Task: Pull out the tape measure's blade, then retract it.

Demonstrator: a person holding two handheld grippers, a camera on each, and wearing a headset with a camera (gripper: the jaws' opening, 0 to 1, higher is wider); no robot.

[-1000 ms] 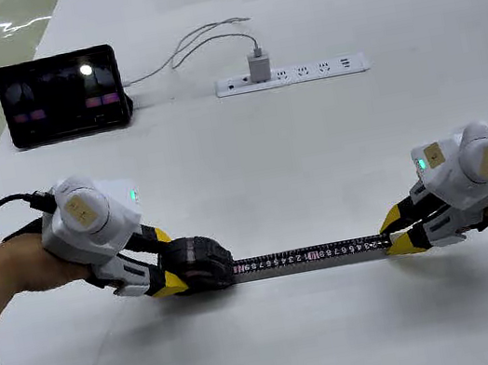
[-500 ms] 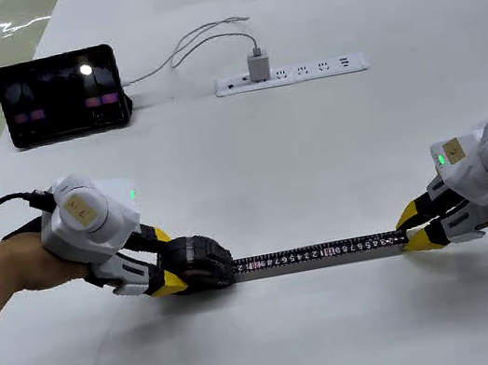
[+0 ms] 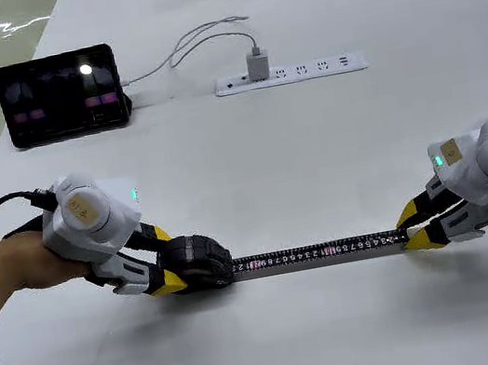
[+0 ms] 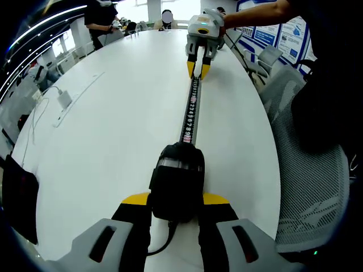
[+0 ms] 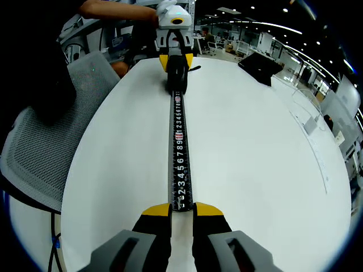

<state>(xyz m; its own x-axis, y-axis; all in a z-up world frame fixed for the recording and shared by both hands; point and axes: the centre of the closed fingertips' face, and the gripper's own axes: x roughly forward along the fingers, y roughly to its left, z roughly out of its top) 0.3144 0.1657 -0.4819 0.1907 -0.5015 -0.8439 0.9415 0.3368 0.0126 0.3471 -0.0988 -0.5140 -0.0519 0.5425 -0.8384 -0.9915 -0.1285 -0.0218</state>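
1. Tape measure case (image 3: 197,262) lies at the near left of the white table (image 3: 316,160). The left gripper (image 3: 168,260) is clamped on its sides, I think to anchor it against the pull.
2. The right gripper (image 3: 411,229), at the near right, is closed on the tip of the blade (image 3: 318,253). The blade runs flat and straight between the two grippers, numbers up.
3. The case serves as a container, and the rest of the blade is probably coiled inside it.
4. Retraction is not yet done.
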